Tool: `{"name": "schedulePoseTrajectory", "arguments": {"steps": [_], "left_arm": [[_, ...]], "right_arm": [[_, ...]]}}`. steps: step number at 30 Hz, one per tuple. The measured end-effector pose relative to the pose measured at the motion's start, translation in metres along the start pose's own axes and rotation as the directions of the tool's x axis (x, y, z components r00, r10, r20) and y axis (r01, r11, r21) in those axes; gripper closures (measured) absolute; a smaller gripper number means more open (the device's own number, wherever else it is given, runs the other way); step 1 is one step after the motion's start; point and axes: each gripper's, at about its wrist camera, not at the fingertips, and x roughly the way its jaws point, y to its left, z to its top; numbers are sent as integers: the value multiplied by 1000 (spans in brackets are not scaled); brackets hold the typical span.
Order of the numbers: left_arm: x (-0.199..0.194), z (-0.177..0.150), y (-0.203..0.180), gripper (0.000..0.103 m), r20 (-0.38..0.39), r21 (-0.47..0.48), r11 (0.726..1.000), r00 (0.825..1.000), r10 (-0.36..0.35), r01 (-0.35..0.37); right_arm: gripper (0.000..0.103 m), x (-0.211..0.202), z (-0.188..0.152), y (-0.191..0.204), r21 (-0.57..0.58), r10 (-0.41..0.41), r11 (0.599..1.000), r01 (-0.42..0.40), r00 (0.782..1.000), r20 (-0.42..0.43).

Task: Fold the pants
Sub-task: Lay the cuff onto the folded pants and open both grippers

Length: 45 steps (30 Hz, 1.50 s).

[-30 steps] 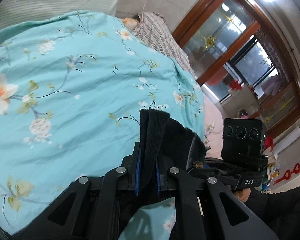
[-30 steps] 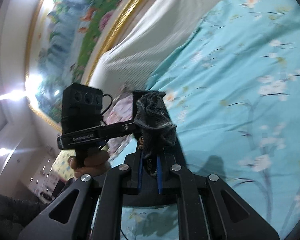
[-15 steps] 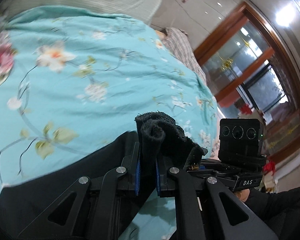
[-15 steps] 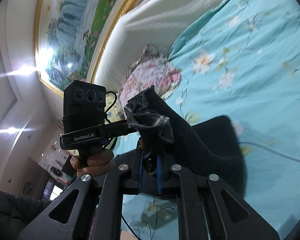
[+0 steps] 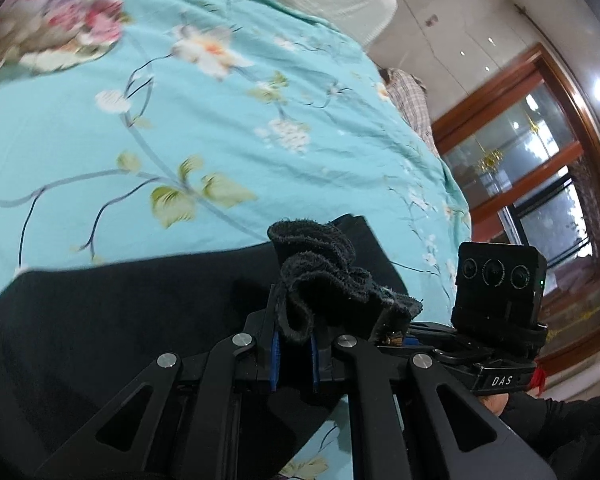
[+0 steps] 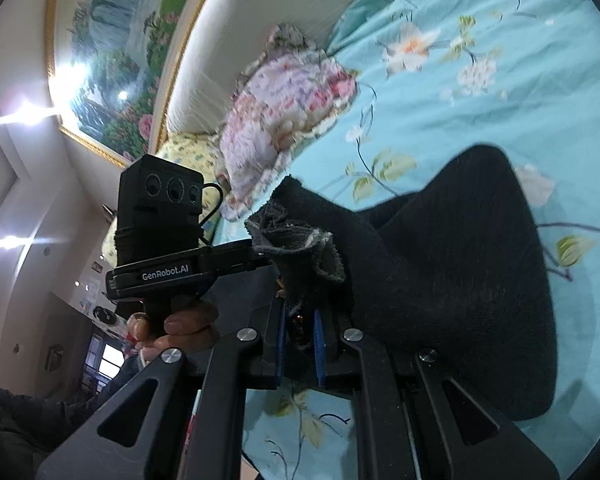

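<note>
Pants [image 5: 120, 320] hem bunched in both clamped tools: left [image 5: 294, 354], right [image 6: 300, 348]; bedspread [image 5: 220, 140] beyond.

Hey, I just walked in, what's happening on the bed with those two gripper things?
A person is folding black pants on a bed with a teal floral bedspread. The left gripper and the right gripper are each shut on a bunched edge of the dark fabric, holding it up side by side. The rest of the pants drapes down onto the bedspread. A floral pillow lies near the headboard.
</note>
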Motion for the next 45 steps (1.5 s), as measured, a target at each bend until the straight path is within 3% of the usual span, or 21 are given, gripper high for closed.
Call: {"name": "schedulePoseTrajectory", "arguments": {"steps": [12, 16, 20, 22, 26, 33, 45], "left_arm": [[-13, -23, 27, 95, 31, -103, 994, 999, 45, -41], [-21, -31, 33, 94, 45, -144, 986, 995, 90, -82], [-33, -41, 40, 90, 77, -194, 976, 990, 118, -102], [-41, -45, 42, 84, 93, -214, 970, 985, 142, -120], [-57, -57, 45, 61, 124, -265, 953, 974, 187, -149], [-85, -78, 48, 55, 167, -318, 929, 953, 253, -190], [-138, -131, 64, 55, 240, -485, 854, 910, 338, -190]], "right_arm": [[86, 21, -10, -2, -30, -79, 997, 77, 994, -78], [70, 25, -11, 1, -39, -76, 997, 73, 993, -94], [64, 29, -13, 9, -62, -86, 995, 80, 990, -110], [61, 30, -14, 13, -75, -88, 994, 79, 989, -121], [56, 31, -13, 25, -102, -73, 993, 60, 988, -136], [56, 37, -10, 46, -150, -57, 988, 34, 987, -149], [55, 60, 4, 68, -215, -55, 976, 15, 981, -183]]}}
